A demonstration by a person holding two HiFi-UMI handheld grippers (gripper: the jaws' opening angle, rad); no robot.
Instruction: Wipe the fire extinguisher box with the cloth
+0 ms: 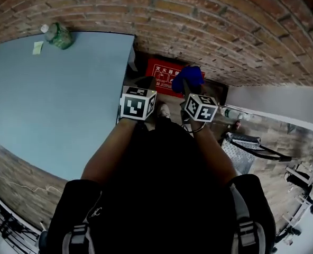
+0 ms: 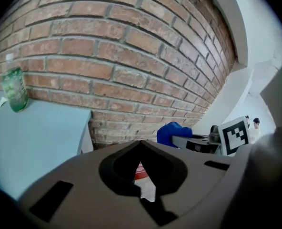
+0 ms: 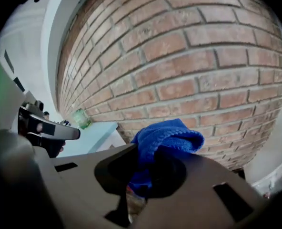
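A red fire extinguisher box [image 1: 163, 72] stands on the floor against the brick wall; through the left jaws' hole shows a sliver of the box [image 2: 140, 171]. My right gripper [image 1: 187, 87] [image 3: 148, 168] is shut on a blue cloth [image 1: 191, 75] [image 3: 167, 137], held up in front of the wall just above the box's right end. The cloth [image 2: 172, 131] also shows in the left gripper view, right of centre. My left gripper [image 1: 144, 83] [image 2: 142, 149] hovers beside it to the left, jaws together and holding nothing.
A light-blue table [image 1: 56, 99] fills the left, with a green bottle [image 1: 58, 35] [image 2: 13, 87] at its far corner by the wall. To the right are a white ledge [image 1: 283, 107], a small bottle [image 1: 231, 114] and a metal mesh rack [image 1: 241, 150].
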